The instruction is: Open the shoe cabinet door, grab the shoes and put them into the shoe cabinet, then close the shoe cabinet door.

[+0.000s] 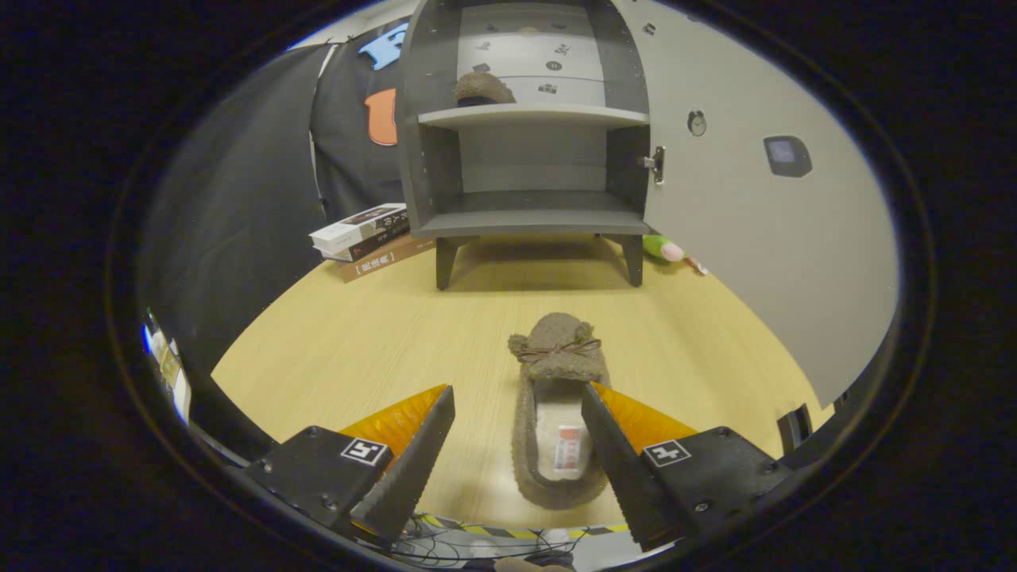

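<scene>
Slipper (pixel 558 397) lies on the worktop (pixel 357 357) short of the open cabinet (pixel 528 127), offset toward one finger of the spread claw (pixel 516 417); closing now risks pinching only its rim

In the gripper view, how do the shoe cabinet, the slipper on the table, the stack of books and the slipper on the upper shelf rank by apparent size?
1. shoe cabinet, door open
2. slipper on the table, between the open gripper's fingers; nearness enlarges it
3. stack of books
4. slipper on the upper shelf, far away
</scene>
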Demonstrator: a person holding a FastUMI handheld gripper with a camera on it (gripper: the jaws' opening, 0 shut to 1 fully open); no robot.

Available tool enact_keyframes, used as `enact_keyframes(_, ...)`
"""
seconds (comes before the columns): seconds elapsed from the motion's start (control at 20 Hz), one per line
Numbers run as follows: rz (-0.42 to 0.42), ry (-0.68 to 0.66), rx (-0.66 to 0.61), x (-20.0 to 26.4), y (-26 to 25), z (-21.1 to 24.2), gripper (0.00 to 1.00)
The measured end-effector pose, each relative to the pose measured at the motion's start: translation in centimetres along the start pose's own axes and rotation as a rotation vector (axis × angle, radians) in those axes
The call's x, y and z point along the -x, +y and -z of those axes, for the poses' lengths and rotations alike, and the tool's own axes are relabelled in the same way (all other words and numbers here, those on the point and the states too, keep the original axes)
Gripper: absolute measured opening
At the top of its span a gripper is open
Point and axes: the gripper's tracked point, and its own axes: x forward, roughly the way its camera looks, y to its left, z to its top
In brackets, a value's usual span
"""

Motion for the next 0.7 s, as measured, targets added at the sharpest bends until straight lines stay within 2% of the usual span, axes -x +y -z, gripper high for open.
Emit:
enact_keyframes(0.3,0.007,0.055,-0.025,-6.0,1.3,0.6,1.00)
enact_keyframes(0.7,-0.015,0.079,-0.024,-10.0,1.6,0.1,0.99)
